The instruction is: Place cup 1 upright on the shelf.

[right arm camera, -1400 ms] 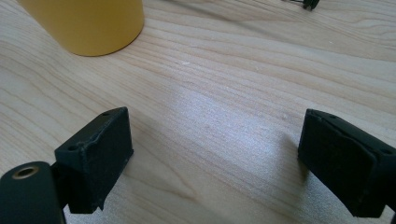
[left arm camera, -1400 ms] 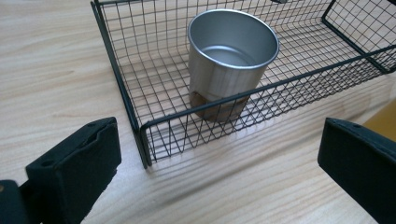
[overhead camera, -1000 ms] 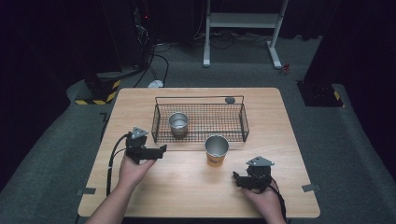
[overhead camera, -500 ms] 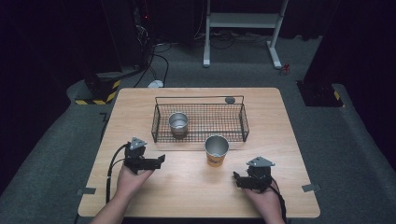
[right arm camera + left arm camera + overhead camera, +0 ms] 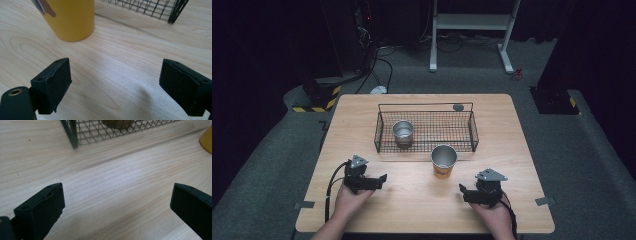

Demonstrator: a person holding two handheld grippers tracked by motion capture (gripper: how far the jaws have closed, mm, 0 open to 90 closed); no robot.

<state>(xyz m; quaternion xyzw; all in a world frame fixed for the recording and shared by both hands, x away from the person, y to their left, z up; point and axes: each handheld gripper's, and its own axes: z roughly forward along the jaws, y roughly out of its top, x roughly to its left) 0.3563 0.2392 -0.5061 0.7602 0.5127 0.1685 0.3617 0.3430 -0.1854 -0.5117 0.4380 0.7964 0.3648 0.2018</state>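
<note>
Since the earlier high views, the left gripper has been drawn back toward the person's edge of the light wooden table; the right gripper is found where it was. Both are held low over the tabletop, each in one hand.

State of the tools: the jaws of both grippers are spread wide, and nothing is held between them — bare wood grain is seen in the gap in each gripper view.

The yellow cup with a metal-lined interior stands upright ahead of the right gripper and slightly to its left, near but untouched; in the right gripper view its yellow wall rises beyond the left jaw. Relative to the left gripper, the cup lies ahead and well to the right. Beyond the cup the black wire-mesh basket is placed, and a small silver metal cup stands inside its left part, ahead of the left gripper.

Judged hazards if the yellow cup is to be taken:
- The cup is offset from the centreline of the right gripper. If the gripper is advanced straight, the wall may be struck by the left jaw and the cup pushed or toppled.
- The cup stands just beside the basket's near wall — an overshoot could drive it against the wire.
- A tapered, smooth wall may slip upward when squeezed low.
</note>
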